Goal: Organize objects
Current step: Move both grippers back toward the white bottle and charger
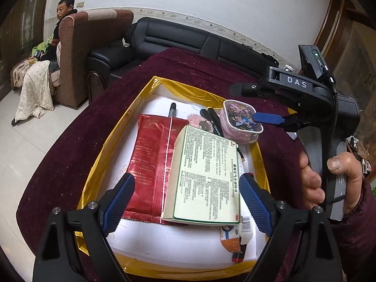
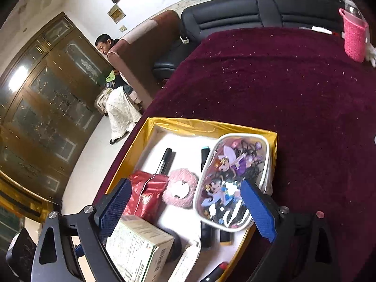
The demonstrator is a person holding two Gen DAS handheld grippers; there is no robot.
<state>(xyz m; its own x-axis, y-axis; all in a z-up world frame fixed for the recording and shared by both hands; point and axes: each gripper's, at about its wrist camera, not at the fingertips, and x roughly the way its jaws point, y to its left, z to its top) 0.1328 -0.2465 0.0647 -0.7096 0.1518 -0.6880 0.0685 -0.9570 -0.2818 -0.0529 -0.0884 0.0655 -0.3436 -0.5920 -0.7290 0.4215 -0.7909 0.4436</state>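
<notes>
A gold-rimmed box [image 1: 112,141] with a white floor lies on a maroon tablecloth [image 1: 70,155]. In it are a red foil packet [image 1: 152,159], a green-and-white printed carton [image 1: 206,176], a black marker [image 1: 172,109], a pink fluffy ring [image 2: 185,176] and a cartoon-printed pouch [image 1: 239,119]. My left gripper [image 1: 187,181] is open above the carton, its pads clear of it. My right gripper [image 2: 185,183] is open over the pouch [image 2: 230,176]. Its right pad [image 2: 253,202] is at the pouch's edge, and its left pad is far off over the red packet [image 2: 145,195].
A hand [image 1: 310,183] holds the right gripper's handle at the box's right side. A small orange-and-white box [image 1: 231,237] lies at the near end. A pink knitted holder [image 2: 354,37] stands far right on the cloth. Beyond are a black sofa [image 1: 178,40] and a person [image 1: 56,30] in an armchair.
</notes>
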